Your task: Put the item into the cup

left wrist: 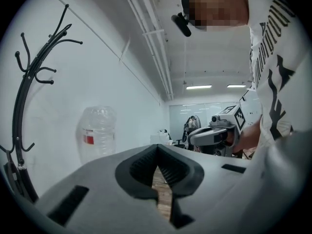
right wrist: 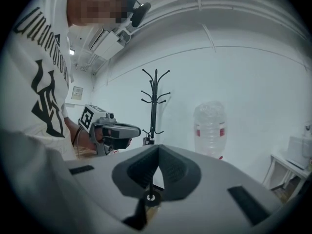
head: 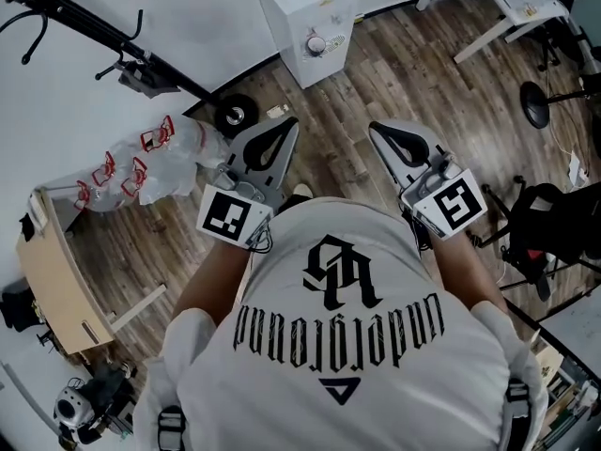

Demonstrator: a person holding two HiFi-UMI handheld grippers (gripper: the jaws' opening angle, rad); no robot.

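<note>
Grey jaws are pressing together on nothing at both the left gripper (head: 287, 125) and the right gripper (head: 377, 130), held at chest height. Neither item nor cup is showing in any view, so the task is apparently not begun. Wooden floor (head: 404, 73) is lying open ahead, with a white cabinet (head: 305, 17) bounding it.
</note>
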